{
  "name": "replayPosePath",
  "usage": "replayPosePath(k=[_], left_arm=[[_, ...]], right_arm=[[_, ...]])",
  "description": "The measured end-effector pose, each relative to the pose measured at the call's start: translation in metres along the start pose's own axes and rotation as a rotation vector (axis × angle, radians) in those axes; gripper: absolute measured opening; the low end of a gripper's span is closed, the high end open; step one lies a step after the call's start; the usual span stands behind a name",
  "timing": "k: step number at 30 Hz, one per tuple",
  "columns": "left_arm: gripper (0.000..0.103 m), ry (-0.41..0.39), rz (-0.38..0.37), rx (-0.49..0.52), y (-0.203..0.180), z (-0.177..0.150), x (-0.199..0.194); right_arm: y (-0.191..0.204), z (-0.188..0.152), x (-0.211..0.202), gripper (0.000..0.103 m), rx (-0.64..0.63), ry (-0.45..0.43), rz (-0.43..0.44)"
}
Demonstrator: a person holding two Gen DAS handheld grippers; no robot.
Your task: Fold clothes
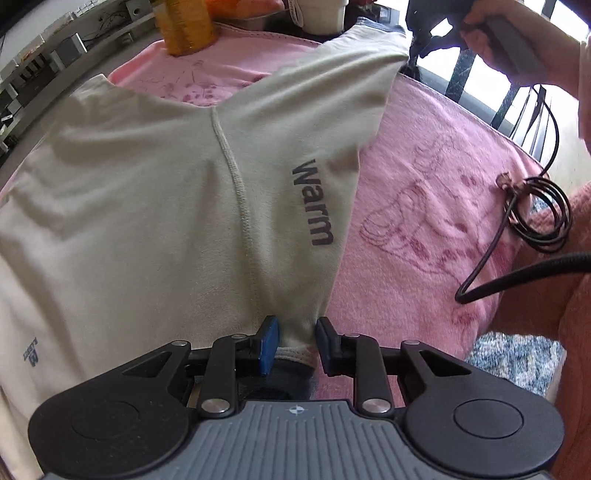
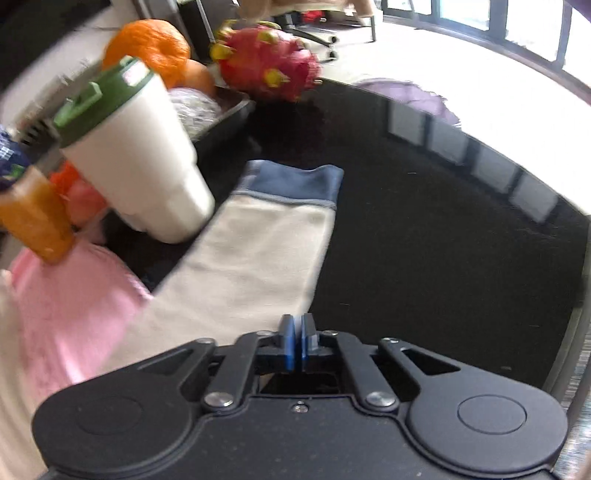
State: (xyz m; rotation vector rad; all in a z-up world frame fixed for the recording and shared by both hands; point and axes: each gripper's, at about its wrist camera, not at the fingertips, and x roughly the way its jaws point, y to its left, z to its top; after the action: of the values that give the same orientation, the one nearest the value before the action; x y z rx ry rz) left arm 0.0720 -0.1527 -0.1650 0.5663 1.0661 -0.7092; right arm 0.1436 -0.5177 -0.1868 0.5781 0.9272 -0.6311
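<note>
A cream shirt [image 1: 155, 192] printed "Warm" lies spread over a pink towel [image 1: 417, 206] in the left wrist view. My left gripper [image 1: 297, 341] is shut on a bunched edge of the shirt, and the cloth fills the gap between its blue pads [image 1: 269, 339]. In the right wrist view the shirt's sleeve [image 2: 251, 258], cream with a blue cuff [image 2: 291, 182], stretches onto the black table [image 2: 424, 236]. My right gripper [image 2: 297, 341] is shut at the sleeve's near edge, pads almost together with only a thin strip of cloth between them. A hand [image 1: 491, 33] holds that gripper at the upper right.
A white cup with a green lid [image 2: 136, 155] stands just left of the sleeve. Behind it a tray [image 2: 229, 118] holds an orange [image 2: 147, 44] and a dragon fruit [image 2: 266, 62]. A yellow bottle [image 1: 186, 26] stands at the towel's far end. Coiled black cables [image 1: 539, 214] lie on the right.
</note>
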Motion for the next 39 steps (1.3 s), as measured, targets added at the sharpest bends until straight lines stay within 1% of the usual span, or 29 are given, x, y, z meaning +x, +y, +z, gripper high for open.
replayPosePath(k=[1,2,3,4,6,7,9,10,11,13,14,15,16,17,18,19,22,23,24,25,26,28,30,32,34,35,37,38,39], left_arm=[[0.021,-0.021,-0.007,-0.015,0.000,-0.002,-0.007],[0.021,-0.052,-0.019,-0.037,0.001,-0.004,-0.017],[0.022,-0.084,-0.031,-0.059,0.002,-0.006,-0.027],[0.028,-0.116,-0.043,-0.080,0.003,-0.008,-0.037],[0.030,-0.151,-0.030,-0.147,0.009,-0.009,-0.047],[0.030,-0.162,-0.009,-0.186,0.014,-0.009,-0.048],[0.030,-0.180,0.046,-0.271,0.025,-0.008,-0.048],[0.027,-0.184,0.077,-0.315,0.031,-0.007,-0.045],[0.022,-0.184,0.104,-0.350,0.036,-0.007,-0.040],[0.020,-0.178,0.140,-0.399,0.044,-0.006,-0.029],[0.016,-0.168,0.148,-0.413,0.046,-0.007,-0.023],[0.015,-0.148,0.132,-0.421,0.046,-0.008,-0.016],[0.013,-0.121,0.106,-0.427,0.044,-0.010,-0.008],[0.012,-0.095,0.075,-0.421,0.039,-0.013,-0.003],[0.013,-0.083,0.069,-0.390,0.029,-0.017,-0.002],[0.012,-0.080,0.076,-0.348,0.018,-0.020,-0.003],[0.009,-0.072,0.047,-0.265,-0.007,-0.030,-0.014],[0.013,-0.069,0.035,-0.240,-0.014,-0.033,-0.018],[0.015,-0.066,0.023,-0.214,-0.022,-0.037,-0.022],[0.014,-0.072,0.006,-0.200,-0.026,-0.041,-0.028],[0.014,-0.083,-0.014,-0.190,-0.029,-0.046,-0.033],[0.014,-0.125,-0.040,-0.212,-0.025,-0.055,-0.046],[0.014,-0.177,-0.020,-0.260,-0.013,-0.052,-0.053],[0.014,-0.230,0.008,-0.313,0.000,-0.047,-0.059],[0.014,-0.257,0.029,-0.350,0.006,-0.038,-0.054],[0.013,-0.254,0.033,-0.358,0.007,-0.032,-0.048],[0.013,-0.202,0.038,-0.342,0.004,-0.028,-0.033],[0.013,-0.174,0.041,-0.331,0.001,-0.027,-0.025],[0.013,-0.138,0.042,-0.322,-0.002,-0.027,-0.018]], right_arm=[[-0.002,0.000,-0.009,0.010,0.009,-0.001,0.011],[-0.003,-0.001,-0.020,0.010,0.017,0.005,0.045],[-0.003,-0.006,-0.034,0.011,0.016,0.022,0.118],[0.000,-0.011,-0.047,0.014,-0.003,0.042,0.196],[0.019,-0.032,-0.067,0.019,-0.095,0.108,0.343],[0.033,-0.045,-0.073,0.021,-0.153,0.147,0.402],[0.067,-0.074,-0.075,0.021,-0.286,0.232,0.472],[0.084,-0.088,-0.074,0.021,-0.345,0.265,0.501],[0.097,-0.100,-0.071,0.021,-0.390,0.282,0.523],[0.125,-0.124,-0.066,0.021,-0.481,0.316,0.566],[0.139,-0.136,-0.063,0.021,-0.526,0.333,0.588],[0.150,-0.144,-0.060,0.020,-0.564,0.344,0.593],[0.154,-0.147,-0.056,0.020,-0.583,0.345,0.564],[0.154,-0.149,-0.052,0.020,-0.596,0.340,0.515],[0.149,-0.149,-0.052,0.007,-0.613,0.326,0.461],[0.143,-0.148,-0.052,0.000,-0.620,0.306,0.414],[0.107,-0.138,-0.061,0.001,-0.535,0.252,0.252],[0.096,-0.138,-0.064,0.005,-0.503,0.241,0.194],[0.084,-0.138,-0.067,0.005,-0.473,0.223,0.152],[0.074,-0.137,-0.072,0.006,-0.444,0.203,0.142],[0.068,-0.137,-0.078,0.009,-0.411,0.198,0.158],[0.058,-0.138,-0.092,0.014,-0.340,0.179,0.260],[0.057,-0.139,-0.099,0.015,-0.294,0.162,0.347],[0.065,-0.140,-0.098,0.015,-0.281,0.138,0.396],[0.077,-0.139,-0.095,0.015,-0.272,0.108,0.426],[0.085,-0.138,-0.094,0.015,-0.267,0.097,0.439],[0.100,-0.138,-0.086,0.015,-0.278,0.078,0.439],[0.106,-0.138,-0.082,0.015,-0.298,0.069,0.413],[0.109,-0.138,-0.076,0.015,-0.317,0.065,0.367]])
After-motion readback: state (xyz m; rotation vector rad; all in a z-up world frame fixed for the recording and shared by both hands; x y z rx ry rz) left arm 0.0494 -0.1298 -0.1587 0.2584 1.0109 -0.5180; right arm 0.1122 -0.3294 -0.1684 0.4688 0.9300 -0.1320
